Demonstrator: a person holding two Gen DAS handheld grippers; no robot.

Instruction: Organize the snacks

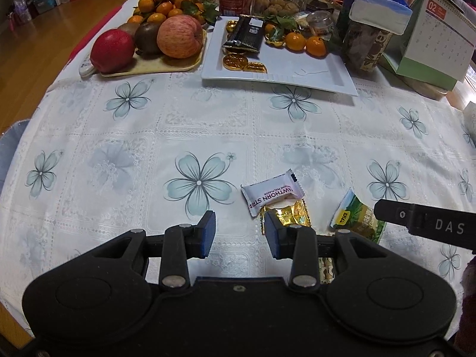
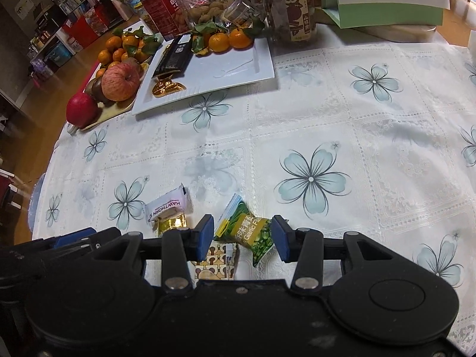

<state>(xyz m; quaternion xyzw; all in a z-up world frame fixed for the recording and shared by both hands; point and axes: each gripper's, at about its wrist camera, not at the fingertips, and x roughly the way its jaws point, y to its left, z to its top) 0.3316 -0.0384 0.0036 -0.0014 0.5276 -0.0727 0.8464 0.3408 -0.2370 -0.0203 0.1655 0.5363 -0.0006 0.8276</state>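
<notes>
Snacks lie in a small cluster on the flowered cloth of the bench (image 2: 372,136), right under both claws. The right claw (image 2: 242,236) hangs released, its blue pads either side of a green pea packet (image 2: 253,232) without pressing it; the packet rests on the cloth. Just below it lies a brown patterned packet (image 2: 215,263), partly hidden by the claw body. The left claw (image 1: 241,233) is also released and grips nothing, with only cloth between its pads. Its right pad sits over a gold wrapper (image 1: 293,214), on which a white hawthorn strip packet (image 1: 269,193) partly lies. Farther out, a white plate (image 1: 312,71) holds gold coins (image 1: 233,61), a black bar (image 1: 245,32) and tangerines (image 1: 306,43). Beside it, to the left, a tray (image 1: 166,67) carries apples (image 1: 178,35) and more tangerines. Jars and a desk calendar (image 1: 440,32) stand behind.
</notes>
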